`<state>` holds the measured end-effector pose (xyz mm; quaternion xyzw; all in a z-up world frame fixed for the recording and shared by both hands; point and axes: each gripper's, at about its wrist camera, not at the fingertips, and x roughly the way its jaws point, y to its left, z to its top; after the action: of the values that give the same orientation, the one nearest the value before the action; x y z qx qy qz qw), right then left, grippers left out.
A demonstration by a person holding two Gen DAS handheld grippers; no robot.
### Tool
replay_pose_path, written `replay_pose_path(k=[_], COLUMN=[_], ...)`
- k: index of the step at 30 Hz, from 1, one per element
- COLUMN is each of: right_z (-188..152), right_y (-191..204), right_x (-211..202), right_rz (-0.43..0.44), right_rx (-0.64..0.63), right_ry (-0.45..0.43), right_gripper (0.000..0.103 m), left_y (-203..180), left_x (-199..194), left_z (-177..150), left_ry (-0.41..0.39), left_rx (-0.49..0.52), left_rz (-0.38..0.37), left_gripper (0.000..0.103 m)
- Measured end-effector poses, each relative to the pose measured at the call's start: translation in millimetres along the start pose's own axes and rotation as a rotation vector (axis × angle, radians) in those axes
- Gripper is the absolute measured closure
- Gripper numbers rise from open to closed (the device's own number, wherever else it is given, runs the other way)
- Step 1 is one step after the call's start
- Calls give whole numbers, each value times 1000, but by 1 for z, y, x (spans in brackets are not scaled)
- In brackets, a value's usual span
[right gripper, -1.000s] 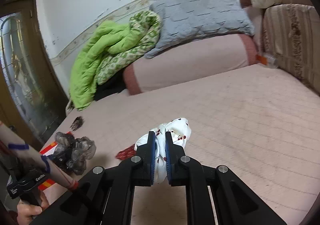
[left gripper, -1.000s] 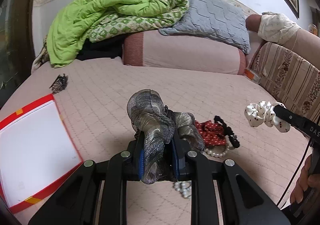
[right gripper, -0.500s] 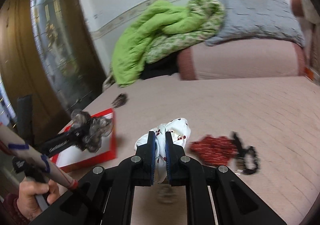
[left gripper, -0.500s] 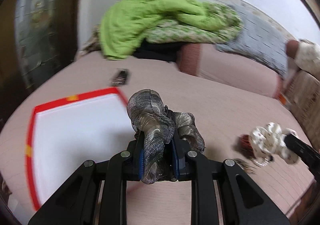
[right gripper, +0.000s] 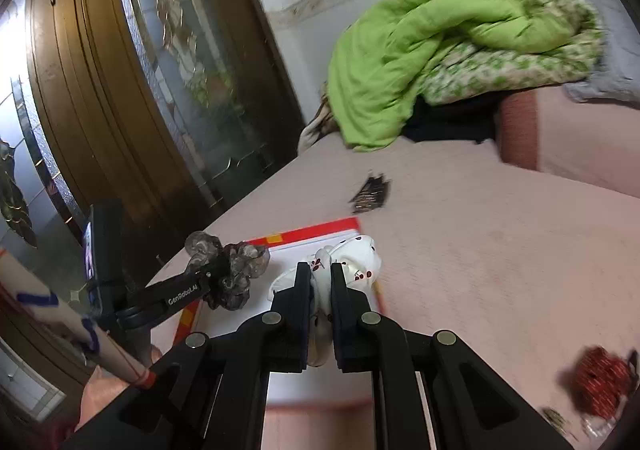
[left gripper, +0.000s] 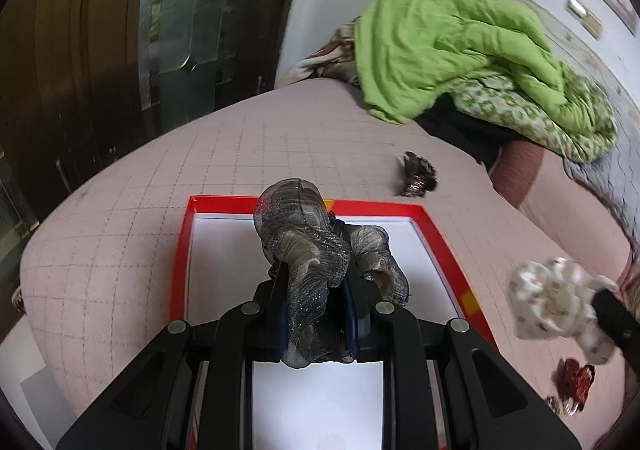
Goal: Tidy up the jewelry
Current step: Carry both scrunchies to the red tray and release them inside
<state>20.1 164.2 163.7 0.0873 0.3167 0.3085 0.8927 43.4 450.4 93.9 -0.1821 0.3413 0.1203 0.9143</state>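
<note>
Right now the left tongs (left gripper: pixel 316 290) squeeze a shiny grey scrunchie (left gripper: pixel 308 250) and hold it up over the white tray with the red rim (left gripper: pixel 440 246). Beside them, the right tongs (right gripper: pixel 321 290) pinch a white scrunchie with little cherries (right gripper: pixel 356 262) above the same tray. A dark hair clip (left gripper: pixel 416 177) lies on the pink bed (left gripper: pixel 280 145) near the tray. A red scrunchie (right gripper: pixel 600 382) lies far off to the right.

One legible marking found: "GenRobot.AI" in white lettering along the black arm of the left gripper (right gripper: pixel 224 274), seen from the right wrist view. No other text, label or number is readable in either view.
</note>
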Motion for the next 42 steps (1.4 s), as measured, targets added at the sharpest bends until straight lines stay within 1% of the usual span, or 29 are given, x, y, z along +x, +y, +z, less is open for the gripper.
replay_pose_path(k=[1, 5, 7, 10, 13, 15, 17, 18, 19, 20, 21, 22, 24, 26, 28, 31, 34, 37, 42], right_z=[5, 17, 22, 25, 27, 28, 26, 25, 23, 22, 20, 20, 20, 21, 22, 25, 23, 12, 0], right_y=[3, 7, 5, 3, 0, 3, 4, 4, 4, 4, 3, 2, -1, -3, -4, -7, -11, -11, -15], right_x=[17, 64, 89, 117, 142, 156, 167, 172, 176, 178, 181, 184, 187, 186, 180, 170, 158, 154, 141], right_rz=[1, -6, 0, -1, 14, 16, 23, 19, 15, 15, 12, 7, 1, -4, -26, -22, -17, -43, -80], right_rx=[-3, -22, -5, 2, 8, -3, -19, -25, -28, -28, -28, -25, -10, 0, -10, -6, 10, -18, -21], right_ry=[14, 58, 87, 113, 135, 139, 136, 137, 140, 144, 151, 156, 166, 165, 148, 136, 121, 133, 145], right_gripper=[93, 93, 93, 93, 93, 90, 88, 88, 88, 88, 88, 85, 75, 46, 36, 35, 27, 27, 27], left_y=[3, 11, 15, 22, 22, 22, 23, 25, 26, 26, 27, 27, 25, 23, 21, 18, 21, 22, 15], left_x=[2, 15, 25, 36, 43, 48, 49, 49, 49, 50, 50, 50, 49, 48, 44, 34, 25, 20, 18], left_z=[2, 9, 14, 18, 17, 17, 17, 17, 18, 18, 18, 17, 18, 18, 19, 20, 23, 23, 24], left_ry=[1, 13, 29, 57, 67, 79, 79, 76, 74, 76, 77, 77, 74, 70, 56, 17, -27, -45, -61], left_rx=[-7, -15, -28, -60, -56, -60, -65, -68, -72, -73, -72, -71, -68, -64, -61, -52, -79, -91, -70], left_rz=[5, 38, 56, 60, 77, 90, 109, 108, 107, 110, 111, 108, 101, 96, 93, 103, 110, 114, 122], left_gripper=[82, 82, 82, 82, 80, 74, 60, 57, 53, 47, 43, 40, 39, 32, 31, 31, 30, 30, 30])
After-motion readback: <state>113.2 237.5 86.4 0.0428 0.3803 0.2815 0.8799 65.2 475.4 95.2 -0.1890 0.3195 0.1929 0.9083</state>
